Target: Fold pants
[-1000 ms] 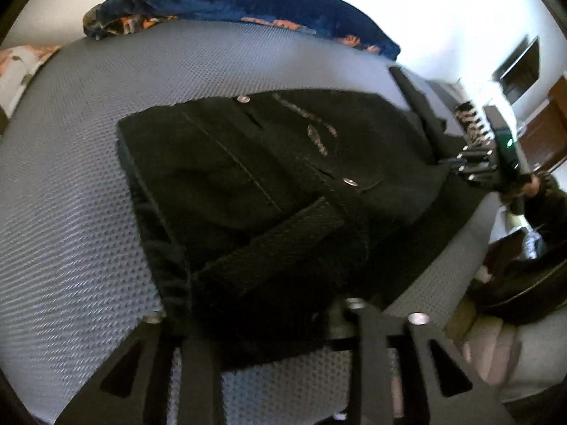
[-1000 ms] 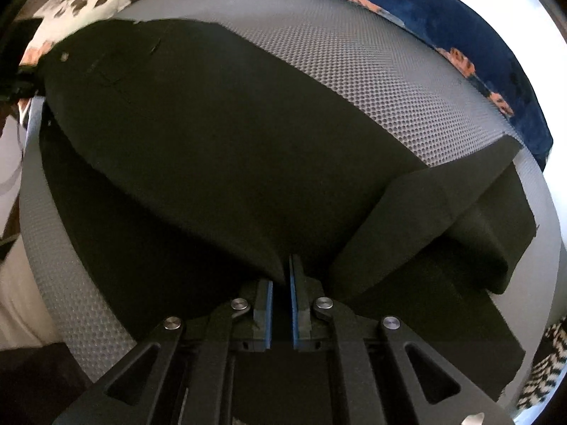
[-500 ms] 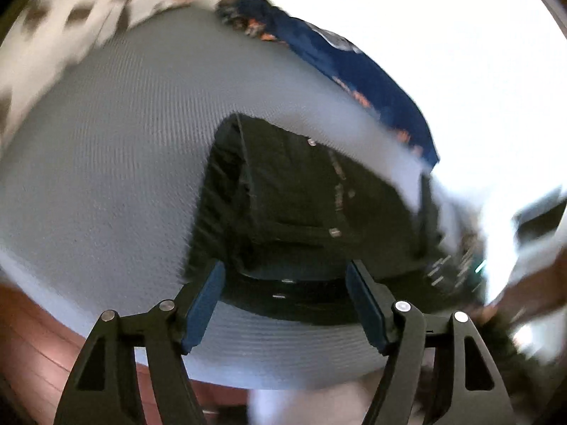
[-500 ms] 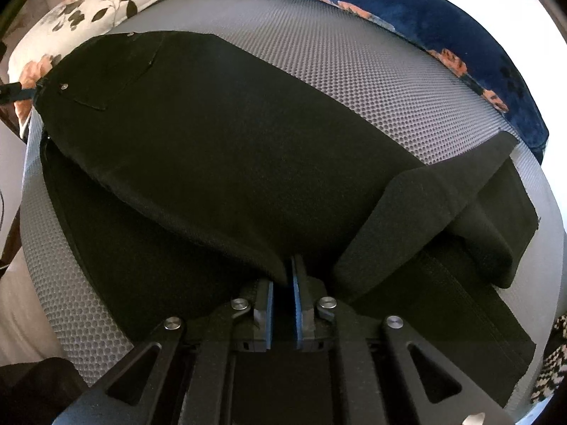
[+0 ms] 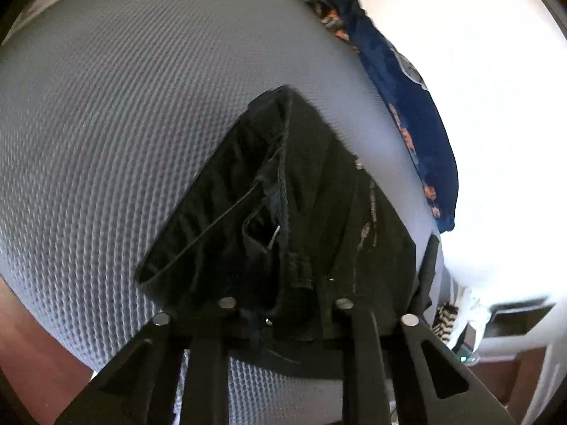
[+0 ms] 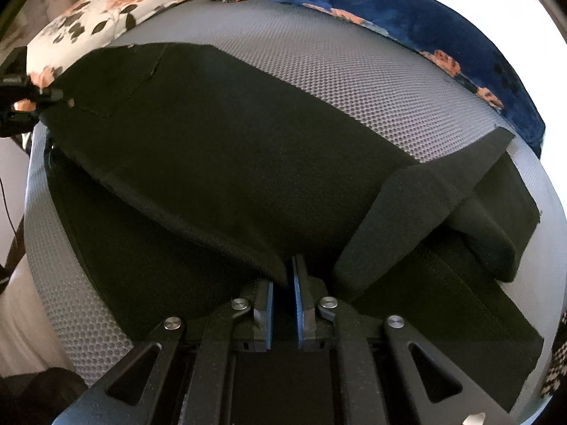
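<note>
Black pants point(image 6: 219, 163) spread across grey mesh bed point(image 6: 354, 81), waistband at 10 o'clock. Right tool point(image 6: 283, 283) clamped on leg fold; left tool point(image 5: 283, 304) closing around waistband. Soft, limp, moderately heavy: grip thick hems.

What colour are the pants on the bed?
Black, lying on the grey mesh cover; the right wrist view shows the pants best.

A home bedroom is showing here: a bed with a grey honeycomb-mesh cover point(image 6: 372, 81) is lying under a floral pillow point(image 6: 106, 10) and a navy flowered blanket point(image 6: 407, 17), with reddish wooden flooring point(image 5: 32, 347) running beside it.
</note>
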`<move>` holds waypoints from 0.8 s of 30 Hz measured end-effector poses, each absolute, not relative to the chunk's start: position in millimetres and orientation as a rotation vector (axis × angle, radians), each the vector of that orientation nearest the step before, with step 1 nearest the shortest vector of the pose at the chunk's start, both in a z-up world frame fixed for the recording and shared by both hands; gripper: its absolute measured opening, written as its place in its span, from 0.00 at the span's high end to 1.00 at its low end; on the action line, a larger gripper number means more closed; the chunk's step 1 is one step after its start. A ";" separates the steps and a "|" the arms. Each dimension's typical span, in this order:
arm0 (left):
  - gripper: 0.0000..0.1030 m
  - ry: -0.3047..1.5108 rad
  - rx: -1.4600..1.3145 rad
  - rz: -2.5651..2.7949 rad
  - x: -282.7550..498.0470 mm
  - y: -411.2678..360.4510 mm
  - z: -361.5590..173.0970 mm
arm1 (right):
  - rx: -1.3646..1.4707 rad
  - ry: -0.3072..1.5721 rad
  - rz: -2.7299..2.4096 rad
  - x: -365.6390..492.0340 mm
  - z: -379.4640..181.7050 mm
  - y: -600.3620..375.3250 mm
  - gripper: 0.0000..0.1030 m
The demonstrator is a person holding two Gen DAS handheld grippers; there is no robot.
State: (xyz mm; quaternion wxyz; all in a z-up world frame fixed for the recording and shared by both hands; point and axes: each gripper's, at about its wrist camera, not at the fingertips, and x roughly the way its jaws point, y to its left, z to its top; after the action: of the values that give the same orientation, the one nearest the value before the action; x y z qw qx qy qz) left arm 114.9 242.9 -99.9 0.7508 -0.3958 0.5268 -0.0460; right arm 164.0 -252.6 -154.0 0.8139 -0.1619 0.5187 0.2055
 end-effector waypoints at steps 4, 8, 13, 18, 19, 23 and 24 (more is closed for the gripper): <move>0.82 1.128 -0.596 -0.176 128.2 228.3 -69.1 | -0.354 1.101 0.432 151.6 -137.2 -247.1 0.91; 0.82 1.135 -0.437 -0.235 131.7 225.2 -67.5 | -0.390 1.111 0.441 129.8 -131.7 -233.0 0.91; 0.82 1.188 -0.282 -0.280 121.8 220.3 -85.7 | -0.382 1.165 0.457 110.3 -144.0 -223.3 0.91; 0.81 1.178 -0.222 -0.293 114.7 213.7 -95.5 | -0.343 1.203 0.453 105.9 -152.7 -223.4 0.91; 0.80 1.169 -0.201 -0.290 114.7 210.2 -97.7 | -0.333 1.205 0.454 106.6 -152.9 -223.8 0.91; 0.71 1.143 -0.153 -0.240 114.5 197.0 -108.3 | -0.316 1.202 0.450 109.6 -162.2 -224.8 0.91; 0.69 1.127 -0.143 -0.227 110.3 195.6 -107.6 | -0.306 1.199 0.451 110.4 -161.7 -226.0 0.91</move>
State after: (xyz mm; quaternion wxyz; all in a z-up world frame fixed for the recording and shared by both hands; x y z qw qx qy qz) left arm 110.3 195.6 -107.6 0.8369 -0.0675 0.5324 -0.1075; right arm 110.4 -226.0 -161.7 0.7910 -0.1421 0.5571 0.2093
